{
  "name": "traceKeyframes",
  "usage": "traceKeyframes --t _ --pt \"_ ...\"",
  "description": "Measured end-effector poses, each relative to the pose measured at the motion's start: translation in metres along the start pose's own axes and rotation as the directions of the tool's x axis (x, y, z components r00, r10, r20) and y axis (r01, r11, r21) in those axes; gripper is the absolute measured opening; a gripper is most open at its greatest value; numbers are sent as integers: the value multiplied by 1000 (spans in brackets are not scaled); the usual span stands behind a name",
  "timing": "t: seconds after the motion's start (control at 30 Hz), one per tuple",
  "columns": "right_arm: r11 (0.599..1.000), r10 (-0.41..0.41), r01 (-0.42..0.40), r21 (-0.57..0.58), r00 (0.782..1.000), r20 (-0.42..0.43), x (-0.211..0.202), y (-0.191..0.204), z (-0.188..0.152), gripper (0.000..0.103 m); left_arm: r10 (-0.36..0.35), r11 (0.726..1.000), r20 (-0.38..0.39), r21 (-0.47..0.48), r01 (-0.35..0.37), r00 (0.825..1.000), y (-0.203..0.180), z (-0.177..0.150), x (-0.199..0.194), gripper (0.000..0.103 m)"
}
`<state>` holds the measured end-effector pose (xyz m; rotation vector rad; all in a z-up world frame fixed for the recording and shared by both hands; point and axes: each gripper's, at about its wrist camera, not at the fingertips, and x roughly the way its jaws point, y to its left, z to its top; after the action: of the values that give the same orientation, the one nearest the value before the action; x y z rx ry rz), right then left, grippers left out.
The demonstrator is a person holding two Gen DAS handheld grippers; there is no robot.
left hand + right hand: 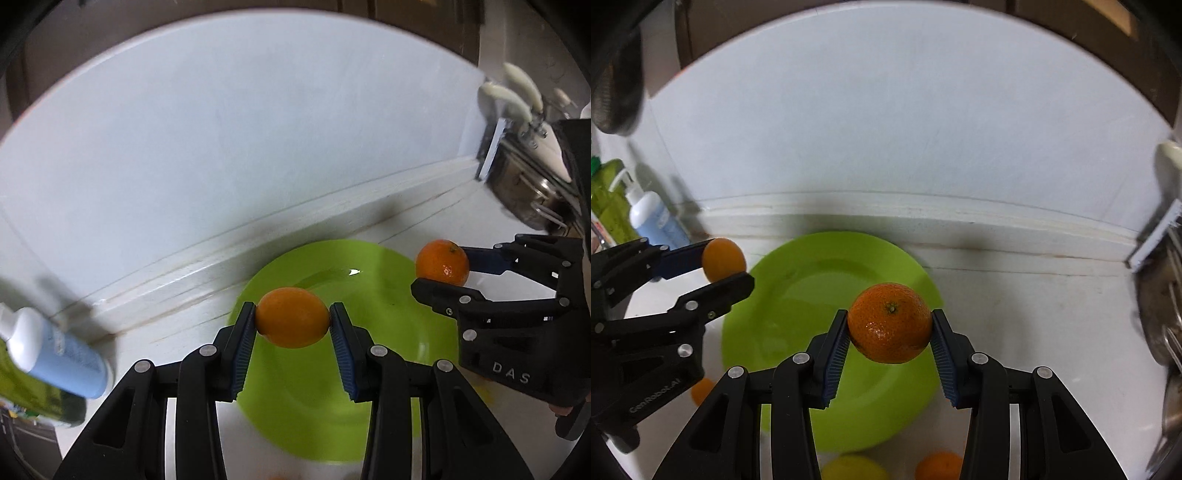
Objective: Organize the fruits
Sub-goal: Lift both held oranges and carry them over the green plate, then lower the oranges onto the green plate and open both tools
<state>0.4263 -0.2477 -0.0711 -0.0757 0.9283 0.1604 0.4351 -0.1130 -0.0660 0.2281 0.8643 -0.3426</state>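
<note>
A white worktop (pixel 1015 295) runs along a pale wall, and a green plate (pixel 812 288) sits on it with nothing on it yet. Off to the side stand a blue soap bottle (pixel 652 218) and some shiny pots (pixel 1160 325). The person is in the middle of carrying fruit to the plate, one piece in each tool. The left gripper (pixel 292 318) has its fingers closed partway, pressing both sides of a smooth orange fruit (pixel 292 317) that hangs above the near part of the plate. The right gripper (pixel 889 325) does the same with a bumpy mandarin (pixel 889 323), stem end facing up, held above the right side of the plate. Both fruits look lifted, not touching the plate. I think the next move is to lower each fruit gently into the plate and then open the fingers, keeping the two tools apart so they do not bump. More fruit waits on the worktop near the plate: a yellow fruit (pixel 855 467) and two small oranges (pixel 938 465).
</note>
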Motion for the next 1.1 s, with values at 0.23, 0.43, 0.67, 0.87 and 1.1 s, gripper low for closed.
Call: traceKeyframes --t 0.23,0.43,0.67,0.87,1.1 --pt "999 8 -9 -43 999 -45 26 5 5 44 -1 1000 -60 8 1 998 3 1 37 40" --pt "998 19 -24 -50 996 -84 47 3 8 44 -8 1000 -108 16 9 994 -1 5 57 40" --pt "998 25 -30 -51 995 -99 52 -1 9 44 -6 1000 -112 22 9 994 -3 6 64 40" --pt "998 34 -39 -51 993 -110 56 -1 8 44 0 1000 -116 23 2 993 -10 8 69 41" --pt "999 25 -29 -36 995 -100 50 -1 10 51 11 1000 -92 19 -10 996 -8 7 57 47"
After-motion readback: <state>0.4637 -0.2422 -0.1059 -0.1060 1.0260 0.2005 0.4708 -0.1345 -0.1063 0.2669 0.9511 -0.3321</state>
